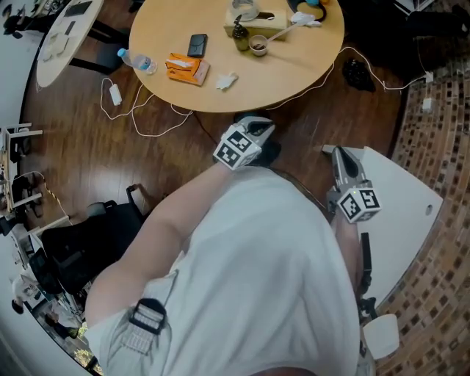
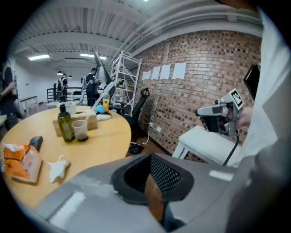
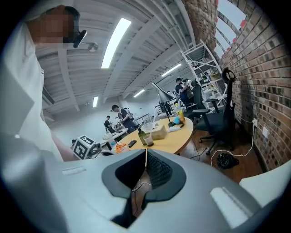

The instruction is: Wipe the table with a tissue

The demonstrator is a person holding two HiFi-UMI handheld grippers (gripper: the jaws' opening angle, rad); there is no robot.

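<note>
The tissue point(image 1: 226, 81) lies crumpled on the round wooden table point(image 1: 308, 77), close to the near edge and just to the right of an orange packet point(image 1: 187, 69). I am touching neither of them. A dark phone point(image 1: 197, 45) sits a little farther in, behind the packet. Farther still and to the right, a dark green bottle point(image 1: 241, 37) and a small plastic cup point(image 1: 258, 46) stand side by side in front of a cardboard box point(image 1: 266, 22). My left gripper point(image 1: 258, 126) is held off the table, just short of its near edge and over the wooden floor point(image 1: 88, 161). Its jaws are together with nothing between them, and the tissue is ahead of it and to its left. My right gripper point(image 1: 339, 153) is farther right and nearer to me, at the left edge of a small white side table point(image 1: 404, 213). Its jaws are also closed and carry nothing. It is well apart from the tissue. A white cable point(image 1: 147, 110) loops across the floor under the left side of the round table. In the right gripper view, a few people stand at desks far across the room.
</note>
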